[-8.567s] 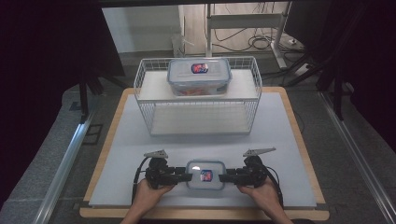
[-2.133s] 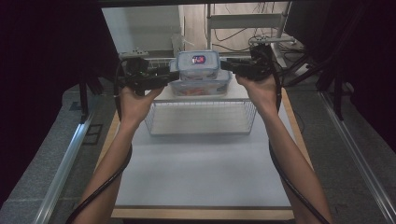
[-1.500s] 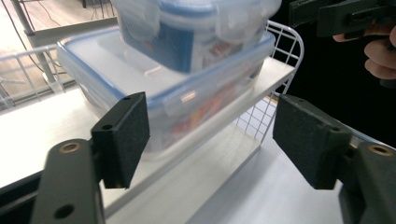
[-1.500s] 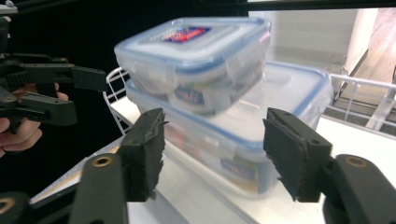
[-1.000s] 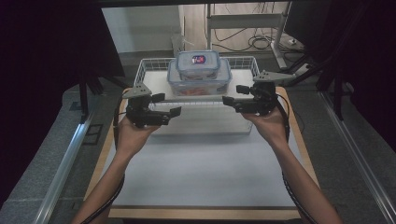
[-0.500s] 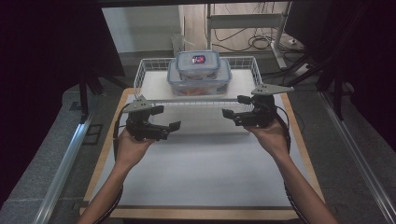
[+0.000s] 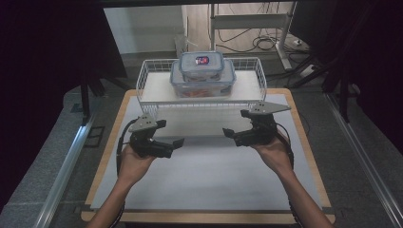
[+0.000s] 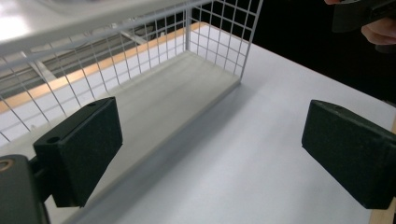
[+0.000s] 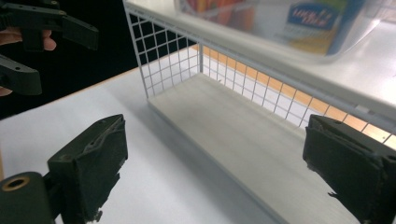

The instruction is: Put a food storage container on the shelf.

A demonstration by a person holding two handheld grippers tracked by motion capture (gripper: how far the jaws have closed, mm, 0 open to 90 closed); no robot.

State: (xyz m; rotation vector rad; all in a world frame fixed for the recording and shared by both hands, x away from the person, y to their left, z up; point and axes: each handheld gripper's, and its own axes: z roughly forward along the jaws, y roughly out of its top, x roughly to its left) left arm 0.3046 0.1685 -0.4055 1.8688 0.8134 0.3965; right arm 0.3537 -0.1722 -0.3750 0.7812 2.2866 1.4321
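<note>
While both hands hung low, nearest the viewer: left hand [image 7: 133, 164] and right hand [image 7: 273, 152] each gripped a tool above the white surface [image 7: 204, 185].
Left tongs [image 7: 170, 133]: apart, having just been opening, nothing between the pads.
Right tongs [image 7: 236, 123]: apart too, having just been opening, nothing between the pads.
Aim of both: pointed inward at each other, just in front of the rack.
Wire rack [image 7: 148, 81]: a white two-level stand at the far side of the surface, touching neither tool.
Large box [image 7: 203, 88]: clear, with a lid, stood on the rack's top level with something orange inside.
Small box [image 7: 202, 64]: clear, lidded, rested squarely on the large box's lid.
Risk near the tools: open pads could have caught the rack's front wires and jolted it if swung forward carelessly.
Risk at the rack: a jolt would probably have slid the small box, since it looked to sit loose on the smooth lid.
Risk at the boxes: lifting the large box unevenly could have tipped the small one off, and smooth plastic walls might have slipped from a light squeeze.
</note>
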